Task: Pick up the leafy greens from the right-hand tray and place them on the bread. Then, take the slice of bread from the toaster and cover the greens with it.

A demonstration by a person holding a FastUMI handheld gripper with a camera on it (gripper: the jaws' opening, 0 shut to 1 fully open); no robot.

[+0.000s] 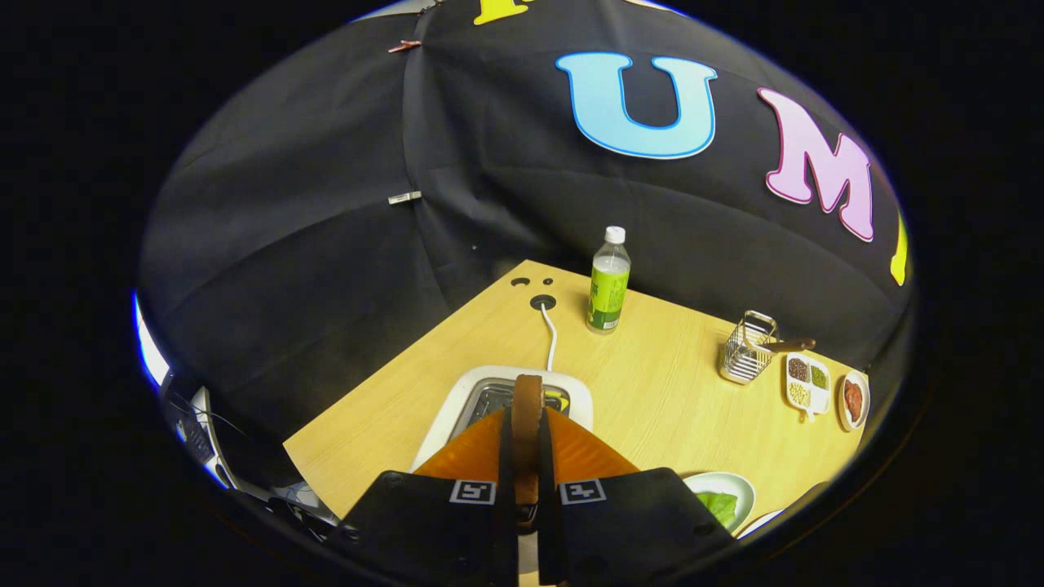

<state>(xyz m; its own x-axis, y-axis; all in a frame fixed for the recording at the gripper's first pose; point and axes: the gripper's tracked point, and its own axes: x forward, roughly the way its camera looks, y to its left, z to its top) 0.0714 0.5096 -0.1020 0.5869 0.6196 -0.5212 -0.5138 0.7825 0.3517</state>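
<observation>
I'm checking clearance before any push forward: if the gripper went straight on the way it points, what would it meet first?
The gripper is shut on the bread slice. Straight ahead lies the toaster, probably first, then its white cord; depth is unclear.

The claw [526,444] is seen from behind along its two fingers, which run forward side by side and are drawn almost together, leaving a narrow gap. Both fingers [489,444] press on a thin upright slice of bread [527,408] held edge-on between them, its top standing just past the fingertips. Each finger base carries a small square marker tag [473,492].
</observation>
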